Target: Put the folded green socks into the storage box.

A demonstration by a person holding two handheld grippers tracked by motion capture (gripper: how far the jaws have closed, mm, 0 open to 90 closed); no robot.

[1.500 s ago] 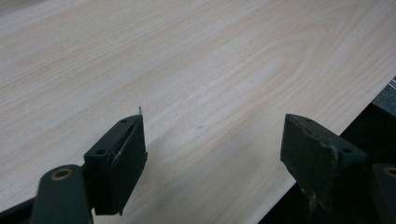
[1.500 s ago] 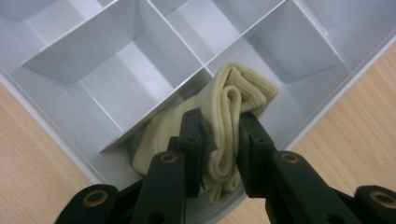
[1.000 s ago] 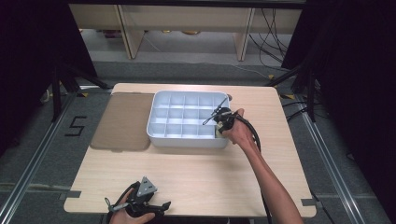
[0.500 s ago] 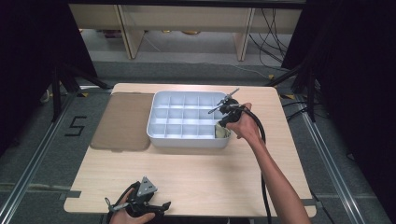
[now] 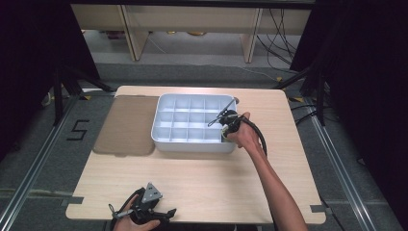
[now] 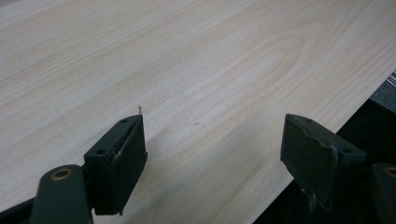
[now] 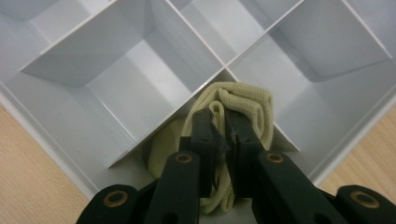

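Since the earlier frame, right gripper (image 7: 223,133) has dropped back into the near right corner cell of the white divided tray (image 5: 166,139), jaws pinched on a folded cream cloth (image 7: 243,105) there. Pale wood table (image 5: 207,178), dark curtains around, grey floor. Brown mat (image 5: 127,125) lies just left of tray. Left gripper (image 6: 212,140) gapes wide, empty, at the table's near edge.

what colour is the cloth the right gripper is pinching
Pale cream-yellow cloth, ribbed knit; clearest in the right gripper view.
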